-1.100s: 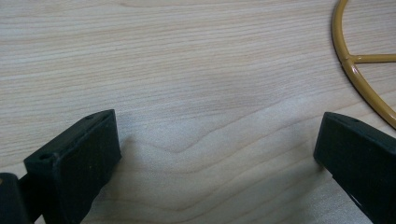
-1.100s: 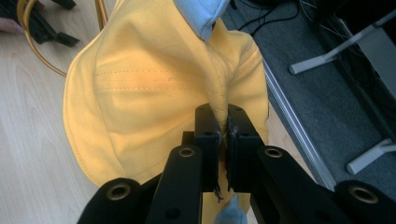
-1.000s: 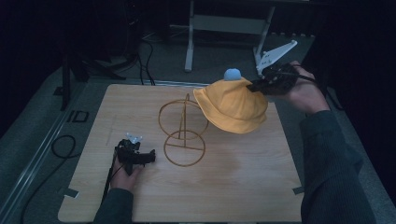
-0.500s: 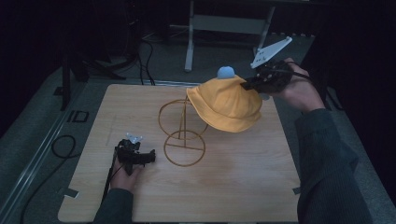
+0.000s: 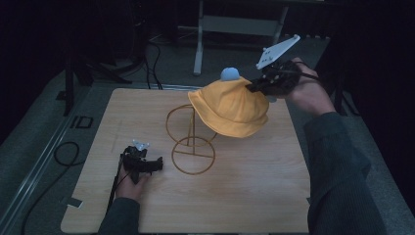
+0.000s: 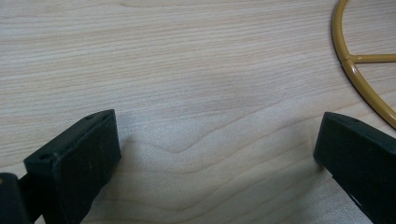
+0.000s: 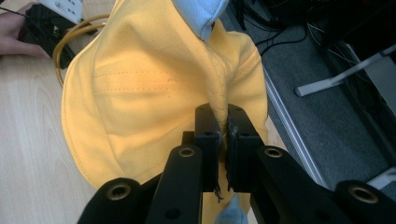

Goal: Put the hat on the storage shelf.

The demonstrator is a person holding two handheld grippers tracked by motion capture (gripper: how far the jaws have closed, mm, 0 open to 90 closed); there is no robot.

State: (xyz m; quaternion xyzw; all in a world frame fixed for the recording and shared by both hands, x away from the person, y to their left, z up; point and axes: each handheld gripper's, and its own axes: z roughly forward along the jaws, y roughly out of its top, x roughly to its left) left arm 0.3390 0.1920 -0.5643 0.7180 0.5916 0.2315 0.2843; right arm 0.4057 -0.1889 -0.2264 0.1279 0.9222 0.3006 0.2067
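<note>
1. Pale wooden worktop [image 5: 244, 196] – square, light grain.
2. Yellow wire stand [image 5: 192, 147] resting on its ring base near the middle.
3. Left hand-held gripper [image 5: 155, 165] lying just beside that base – jaws apart.

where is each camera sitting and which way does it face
High view: fixed above the person's side, looking forward and down on the wooden table; both forearms, the left gripper and right gripper show.
Left gripper view: rides on the left gripper, looking down at the table between its open jaws, the wire stand at the edge.
Right gripper view: rides on the right gripper, looking along its jaws shut on the yellow hat.
Shared: hat and stand appear in the high view and right gripper view.
</note>
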